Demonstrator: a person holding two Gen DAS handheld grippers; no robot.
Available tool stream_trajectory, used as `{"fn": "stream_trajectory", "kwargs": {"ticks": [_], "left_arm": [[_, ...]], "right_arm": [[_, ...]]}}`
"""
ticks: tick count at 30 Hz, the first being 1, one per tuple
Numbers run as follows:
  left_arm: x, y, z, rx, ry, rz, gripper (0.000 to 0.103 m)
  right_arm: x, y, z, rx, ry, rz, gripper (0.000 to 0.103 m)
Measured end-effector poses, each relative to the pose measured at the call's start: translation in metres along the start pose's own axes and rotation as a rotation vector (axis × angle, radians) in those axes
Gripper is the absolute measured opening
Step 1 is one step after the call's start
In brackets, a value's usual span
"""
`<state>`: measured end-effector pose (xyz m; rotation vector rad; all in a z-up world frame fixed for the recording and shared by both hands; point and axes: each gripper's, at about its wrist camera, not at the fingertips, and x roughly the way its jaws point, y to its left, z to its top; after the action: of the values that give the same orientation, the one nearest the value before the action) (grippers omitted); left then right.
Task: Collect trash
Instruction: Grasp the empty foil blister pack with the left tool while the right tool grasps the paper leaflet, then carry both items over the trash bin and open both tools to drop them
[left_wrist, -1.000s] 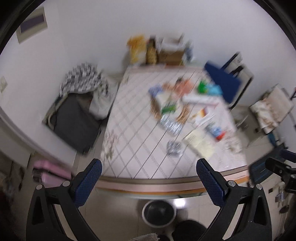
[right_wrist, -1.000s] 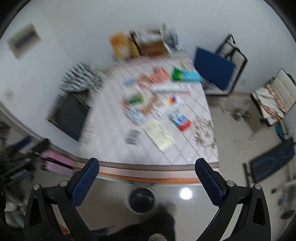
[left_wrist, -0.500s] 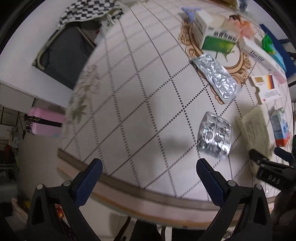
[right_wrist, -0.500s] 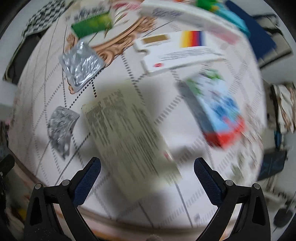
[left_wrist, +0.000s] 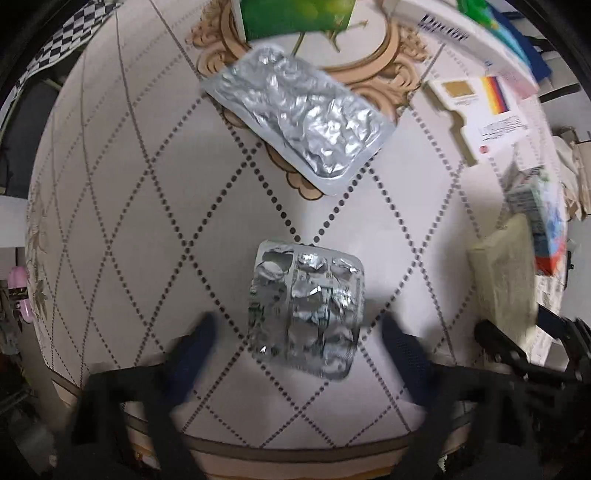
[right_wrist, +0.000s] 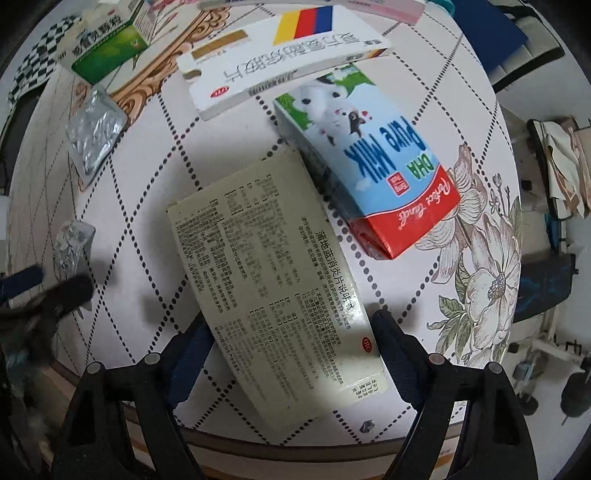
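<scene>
Biggest worry was the leaflet (right_wrist: 275, 284), the flat paper sheet filling the lower middle of the right view. My right gripper (right_wrist: 291, 339) was pointing down over it, jaws wide and just closing in, pads either side but not pinching yet. It lay flat on the table (right_wrist: 480, 206) with its upper right corner tucked against the milk carton (right_wrist: 365, 162), so I figured the pads could skid over it or shove the carton.

Left side: the left gripper (left_wrist: 295, 341) was blurry, jaws just narrowing around the small blister pack (left_wrist: 306, 310) at lower centre, still clear of it. Thin foil, so it could easily slip out.

Count: three medicine boxes, two blister packs, one carton, one leaflet.
</scene>
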<state>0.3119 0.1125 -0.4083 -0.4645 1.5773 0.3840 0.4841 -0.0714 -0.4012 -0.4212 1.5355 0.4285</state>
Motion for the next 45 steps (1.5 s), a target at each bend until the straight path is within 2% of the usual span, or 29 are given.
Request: {"fn": "stream_trajectory", "kwargs": {"ticks": [4, 9, 15, 19, 23, 27, 31, 35, 40, 43, 45], "left_arm": [[-0.003, -0.002, 0.002, 0.001, -0.031, 0.017, 0.053], [-0.003, 0.006, -0.005, -0.006, -0.052, 0.047, 0.053], [-0.030, 0.010, -0.044, -0.015, -0.132, 0.060, 0.053], [-0.067, 0.017, -0.081, -0.022, -0.201, 0.051, 0.053], [-0.111, 0.033, -0.137, -0.013, -0.283, 0.017, 0.053], [-0.108, 0.052, -0.187, 0.013, -0.343, -0.017, 0.053], [-0.073, 0.079, -0.211, 0.025, -0.322, -0.080, 0.053], [-0.031, 0.101, -0.242, 0.001, -0.232, -0.119, 0.053], [0.046, 0.112, -0.270, -0.036, -0.102, -0.147, 0.053], [0.114, 0.123, -0.272, -0.098, -0.014, -0.189, 0.053], [0.161, 0.130, -0.270, -0.143, 0.040, -0.224, 0.053]], "right_arm": [[0.001, 0.007, 0.005, -0.003, -0.003, -0.021, 0.086], [0.000, 0.003, -0.002, 0.006, -0.023, -0.026, 0.085], [-0.012, 0.002, -0.023, 0.017, -0.064, -0.033, 0.085], [-0.038, 0.012, -0.060, 0.052, -0.119, -0.018, 0.085], [-0.068, 0.023, -0.110, 0.074, -0.176, 0.022, 0.085], [-0.090, 0.040, -0.175, 0.115, -0.211, 0.077, 0.085], [-0.101, 0.061, -0.254, 0.168, -0.206, 0.130, 0.085], [-0.076, 0.077, -0.318, 0.199, -0.119, 0.186, 0.085], [-0.005, 0.096, -0.368, 0.215, 0.005, 0.226, 0.085], [0.060, 0.099, -0.383, 0.258, 0.085, 0.257, 0.085], [0.112, 0.101, -0.391, 0.276, 0.168, 0.303, 0.085]]}}
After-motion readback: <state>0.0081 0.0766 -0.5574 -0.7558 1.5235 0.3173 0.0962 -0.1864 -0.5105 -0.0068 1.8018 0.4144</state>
